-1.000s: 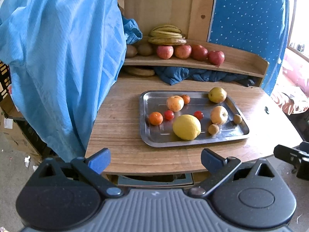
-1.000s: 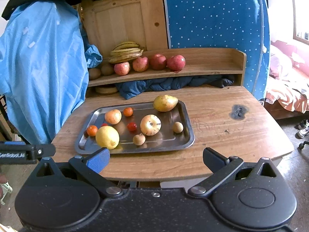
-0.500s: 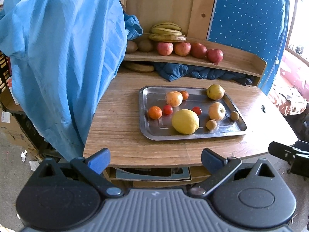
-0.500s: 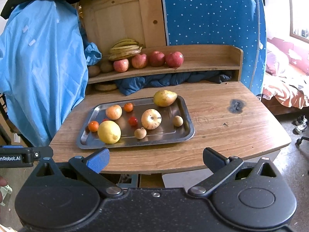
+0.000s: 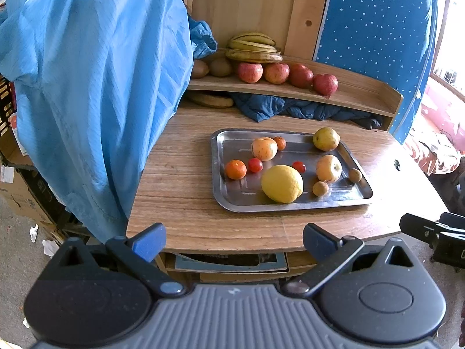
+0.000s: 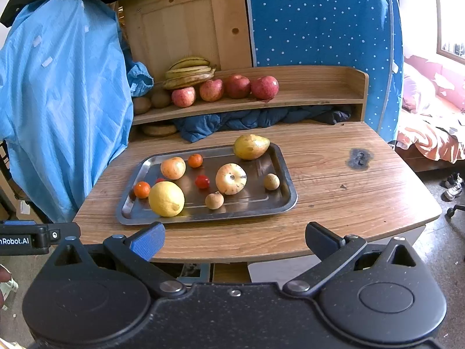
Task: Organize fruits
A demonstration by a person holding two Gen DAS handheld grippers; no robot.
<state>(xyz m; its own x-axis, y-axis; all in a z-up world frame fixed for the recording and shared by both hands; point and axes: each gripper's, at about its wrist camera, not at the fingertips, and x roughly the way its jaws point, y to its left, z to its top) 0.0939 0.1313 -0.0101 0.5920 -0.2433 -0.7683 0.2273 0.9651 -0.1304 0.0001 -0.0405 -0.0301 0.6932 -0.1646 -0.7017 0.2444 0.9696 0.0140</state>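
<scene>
1. Both hand-held grippers, left [image 5: 234,237] and right [image 6: 234,237], hang wide open and empty off the near edge of the bench [image 6: 334,203].
2. A metal tray [image 6: 286,174] on the bench holds a lemon [image 6: 166,199], pear [image 6: 251,147], apples and small fruits.
3. Red apples [image 6: 238,87] and bananas [image 6: 189,72] line the far shelf.

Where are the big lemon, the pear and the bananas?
Big lemon [image 6: 166,199]: right wrist view, middle of its yellow skin.
Pear [image 6: 250,146]: right wrist view, its broad body.
Bananas [image 5: 253,49]: left wrist view, middle of the bunch.
</scene>
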